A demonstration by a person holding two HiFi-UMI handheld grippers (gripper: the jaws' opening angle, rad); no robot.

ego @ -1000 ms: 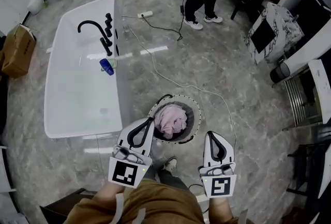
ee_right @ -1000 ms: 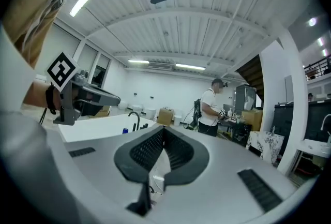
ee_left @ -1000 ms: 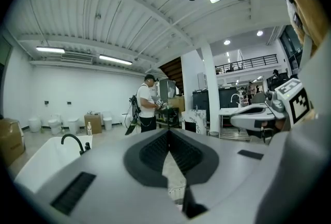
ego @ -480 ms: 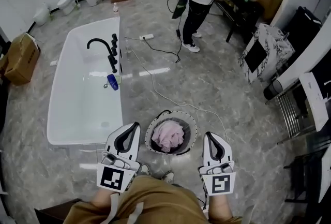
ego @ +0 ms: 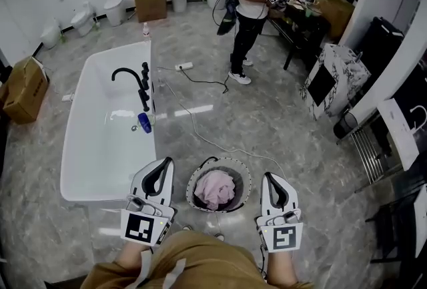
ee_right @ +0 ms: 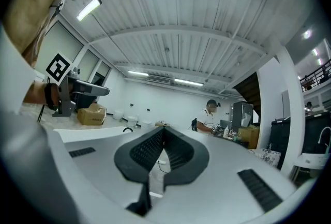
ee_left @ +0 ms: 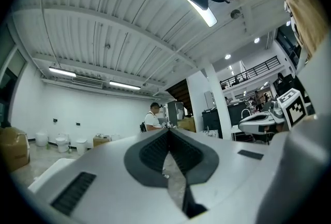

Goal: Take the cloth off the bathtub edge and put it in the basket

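Observation:
The pink cloth [ego: 215, 189] lies bunched inside the round basket [ego: 246, 175] on the floor, to the right of the white bathtub [ego: 93, 147]. No cloth shows on the tub's rim. My left gripper [ego: 162, 163] is held to the left of the basket and my right gripper [ego: 272, 177] to its right, both near my body and pointing forward. Both are shut with nothing between the jaws. In the left gripper view the left gripper [ee_left: 168, 132] points level across the room, as does the right gripper [ee_right: 163, 130] in its own view.
A black faucet [ego: 132, 79] and a blue bottle [ego: 143, 122] sit at the tub's right rim. A white cable [ego: 200, 129] runs across the floor toward the basket. A person [ego: 250, 7] stands at a desk at the back. A cardboard box [ego: 23, 89] is at the left.
The head view has tilted up, showing more of the room. My left gripper has drawn back from the basket's left rim to beside it. The cloth stays in the basket.

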